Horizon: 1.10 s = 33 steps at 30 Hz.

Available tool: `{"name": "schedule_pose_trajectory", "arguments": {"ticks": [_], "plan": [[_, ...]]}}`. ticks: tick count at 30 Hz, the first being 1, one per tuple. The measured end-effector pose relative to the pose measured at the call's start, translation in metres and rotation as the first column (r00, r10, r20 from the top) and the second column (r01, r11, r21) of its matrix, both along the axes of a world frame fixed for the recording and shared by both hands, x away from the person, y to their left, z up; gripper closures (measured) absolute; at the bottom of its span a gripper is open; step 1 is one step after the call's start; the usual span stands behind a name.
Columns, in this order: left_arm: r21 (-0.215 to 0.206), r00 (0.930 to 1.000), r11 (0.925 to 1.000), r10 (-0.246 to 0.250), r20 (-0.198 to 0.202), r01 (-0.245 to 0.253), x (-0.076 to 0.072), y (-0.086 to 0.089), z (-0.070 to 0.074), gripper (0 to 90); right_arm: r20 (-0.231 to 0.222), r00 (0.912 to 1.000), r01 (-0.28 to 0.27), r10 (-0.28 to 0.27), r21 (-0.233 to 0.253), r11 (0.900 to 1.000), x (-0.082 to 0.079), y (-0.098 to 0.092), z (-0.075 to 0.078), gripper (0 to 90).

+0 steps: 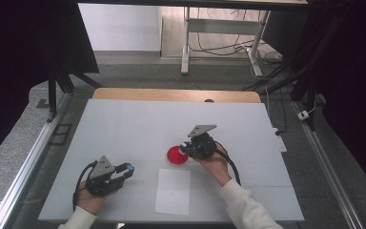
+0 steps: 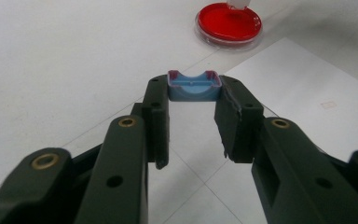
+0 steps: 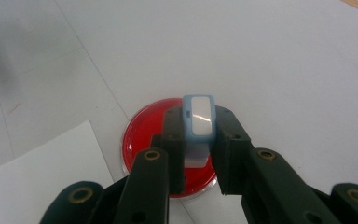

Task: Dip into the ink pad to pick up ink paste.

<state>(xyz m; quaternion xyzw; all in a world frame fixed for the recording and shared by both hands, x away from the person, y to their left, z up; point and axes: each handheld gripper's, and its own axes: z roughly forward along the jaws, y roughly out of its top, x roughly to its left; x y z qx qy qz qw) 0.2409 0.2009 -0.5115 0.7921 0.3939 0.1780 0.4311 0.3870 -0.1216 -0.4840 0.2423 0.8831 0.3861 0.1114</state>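
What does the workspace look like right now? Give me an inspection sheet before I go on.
Surface: white table top, wooden edge at the far side.
Job's things: round red dish; white paper sheet just nearer the person; small blue cap; blue-and-white stamp block.
Clutter: nothing seen.
Grippers: left gripper shut on the cap; right gripper shut on the block, above the dish.
Cables: black cable trailing from the right gripper.
Surroundings: dark curtains, grey floor, a stand's legs.

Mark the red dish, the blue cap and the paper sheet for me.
Red dish [image 2: 229,22], left gripper view, red middle.
Blue cap [image 2: 194,87], left gripper view, front face between the jaws.
Paper sheet [image 1: 173,191], high view, centre.
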Motion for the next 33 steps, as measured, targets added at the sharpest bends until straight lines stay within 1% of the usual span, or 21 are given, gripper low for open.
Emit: {"name": "schedule_pose_trajectory", "arguments": {"ticks": [4, 7, 10, 11, 16, 20, 22, 28, 32, 33], "plan": [[-0.001, 1.0, 1.0, 0.002, 0.001, -0.002, 0.0, 0.0, 0.0, 65.4, 0.0, 1.0, 0.008, -0.008, 0.008, 1.0, 0.0, -0.002, 0.002, 75.1], [0.0, 1.0, 1.0, 0.002, 0.002, -0.002, 0.0, 0.0, 0.0, 65.4, -0.002, 1.0, 0.008, -0.008, 0.036, 0.999, 0.0, -0.005, 0.004, 75.1], [0.001, 1.0, 1.0, -0.002, 0.001, 0.002, 0.0, 0.0, 0.0, 65.4, 0.002, 1.0, 0.008, -0.008, 0.05, 0.999, -0.001, -0.008, 0.006, 75.1], [0.001, 1.0, 1.0, -0.002, 0.0, 0.002, 0.0, 0.0, 0.0, 65.5, 0.005, 1.0, 0.006, -0.007, 0.062, 0.998, -0.001, -0.009, 0.007, 75.1], [0.001, 1.0, 1.0, 0.0, 0.0, 0.0, 0.0, 0.0, 0.0, 65.4, 0.017, 0.9998, 0.004, -0.006, 0.086, 0.996, -0.004, -0.013, 0.01, 75.1], [0.001, 1.0, 1.0, 0.002, 0.0, -0.002, 0.0, 0.001, -0.001, 65.4, 0.02, 0.9998, 0.002, -0.004, 0.121, 0.993, -0.007, -0.017, 0.013, 75.1], [0.0, 1.0, 1.0, 0.001, 0.0, -0.001, 0.0, 0.001, -0.001, 65.4, 0.028, 0.9996, 0.001, -0.004, 0.125, 0.992, -0.009, -0.019, 0.016, 75.1], [0.001, 1.0, 1.0, 0.001, 0.0, -0.001, 0.0, 0.001, -0.001, 65.4, 0.039, 0.9992, -0.004, -0.002, 0.158, 0.987, -0.015, -0.024, 0.021, 75.1], [0.002, 1.0, 1.0, -0.001, -0.001, 0.001, 0.0, 0.001, -0.001, 65.4, 0.019, 0.9997, -0.015, 0.011, 0.183, 0.983, -0.018, -0.027, 0.023, 75.1], [0.001, 1.0, 1.0, 0.0, -0.002, 0.0, 0.0, 0.0, -0.001, 65.4, 0.022, 0.9997, -0.017, 0.013, 0.186, 0.982, -0.018, -0.027, 0.023, 75.1]]}}
